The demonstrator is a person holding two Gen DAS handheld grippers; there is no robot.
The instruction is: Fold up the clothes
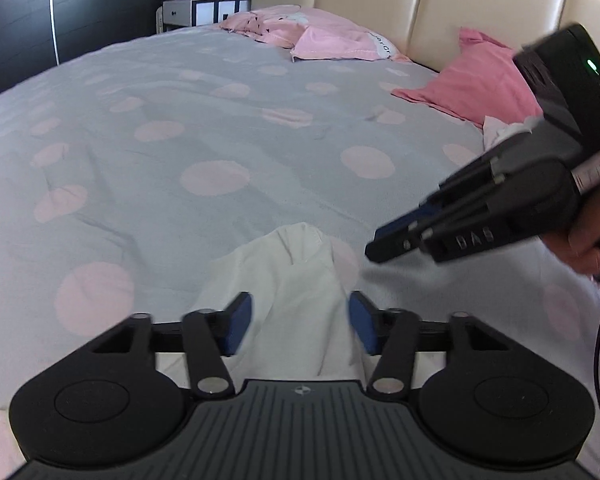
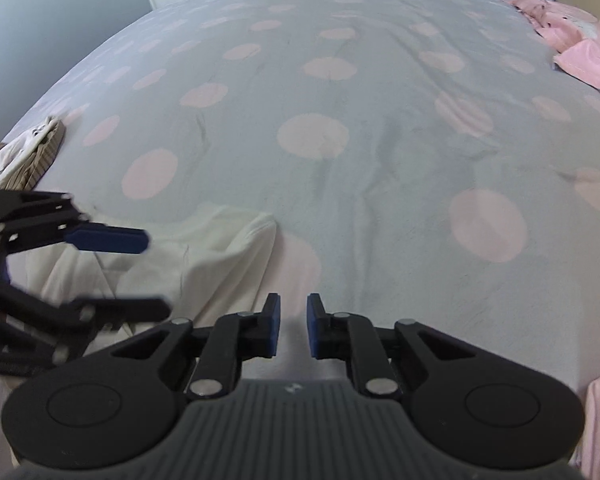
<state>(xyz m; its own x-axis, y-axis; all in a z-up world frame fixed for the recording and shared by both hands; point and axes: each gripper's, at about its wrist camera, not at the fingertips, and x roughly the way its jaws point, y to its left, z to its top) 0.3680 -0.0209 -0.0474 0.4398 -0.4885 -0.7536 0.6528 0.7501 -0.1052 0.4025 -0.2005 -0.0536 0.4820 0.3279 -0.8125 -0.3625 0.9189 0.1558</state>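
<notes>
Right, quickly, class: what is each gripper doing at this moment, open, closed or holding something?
Left gripper: open, straddling the white garment, not clamped.
Right gripper: open with a narrow gap, holding nothing.

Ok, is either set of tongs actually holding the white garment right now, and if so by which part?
Nothing is held. The left tongs stand open with the white garment between the pads, unpinched. The right tongs are open over the bedspread, beside the garment.

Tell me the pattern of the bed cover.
Pale grey cover with large pink dots; the right wrist view shows it best.
</notes>
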